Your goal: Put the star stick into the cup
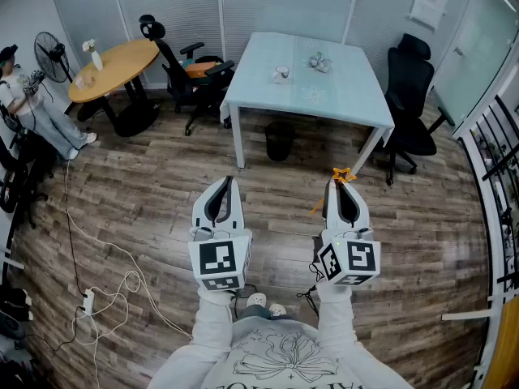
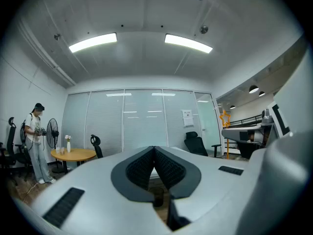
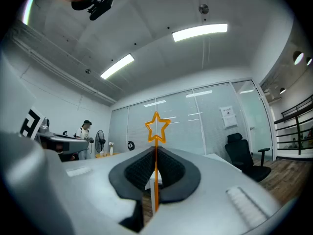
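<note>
Your right gripper (image 1: pixel 344 186) is clamped on the star stick (image 1: pixel 342 174), with the star poking past the tips. Your left gripper (image 1: pixel 224 183) is pressed closed on nothing. The cup (image 1: pixel 281 73) stands well ahead, left of the table's (image 1: pixel 349 96) middle and clear of its edges. You seem to be mid-carry: next, step closer and line the stick up over the cup's mouth.

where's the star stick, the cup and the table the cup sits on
star stick (image 3: pixel 156 173), right gripper view, on its orange stem below the star
cup (image 1: pixel 281 73), head view, on its white body
table (image 1: pixel 349 96), head view, on a bare part of the pale blue top
</note>
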Tool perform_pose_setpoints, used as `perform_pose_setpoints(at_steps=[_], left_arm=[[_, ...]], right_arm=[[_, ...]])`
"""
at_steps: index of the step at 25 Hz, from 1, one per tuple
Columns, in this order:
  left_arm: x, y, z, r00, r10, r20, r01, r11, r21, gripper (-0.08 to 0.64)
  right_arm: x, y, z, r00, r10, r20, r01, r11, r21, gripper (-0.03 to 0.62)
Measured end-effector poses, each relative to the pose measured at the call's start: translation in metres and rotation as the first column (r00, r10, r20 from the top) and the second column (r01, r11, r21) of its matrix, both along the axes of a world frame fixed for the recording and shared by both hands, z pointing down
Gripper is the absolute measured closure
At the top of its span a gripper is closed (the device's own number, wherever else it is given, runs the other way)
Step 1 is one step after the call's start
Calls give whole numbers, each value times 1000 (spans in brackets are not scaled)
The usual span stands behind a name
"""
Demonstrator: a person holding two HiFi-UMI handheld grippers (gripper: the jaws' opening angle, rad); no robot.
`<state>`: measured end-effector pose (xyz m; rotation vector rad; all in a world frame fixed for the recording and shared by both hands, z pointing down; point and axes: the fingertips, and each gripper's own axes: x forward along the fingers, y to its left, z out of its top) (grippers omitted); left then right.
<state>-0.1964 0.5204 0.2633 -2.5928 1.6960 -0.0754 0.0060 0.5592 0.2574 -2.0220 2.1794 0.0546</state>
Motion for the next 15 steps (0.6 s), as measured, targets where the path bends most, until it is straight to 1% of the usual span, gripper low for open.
perform_pose_setpoints(at_steps=[5,15], left_arm=[[-1,-1,-4,1000,7,2,-7,1000,12,555],[-6,-17,-1,1000,7,0,-7,1000,9,554]], right_arm=[[-1,-2,0,1000,-2,3,2,1000,-2,575],[-8,-17,4,1000,-14,-1,14,1000,6,574]])
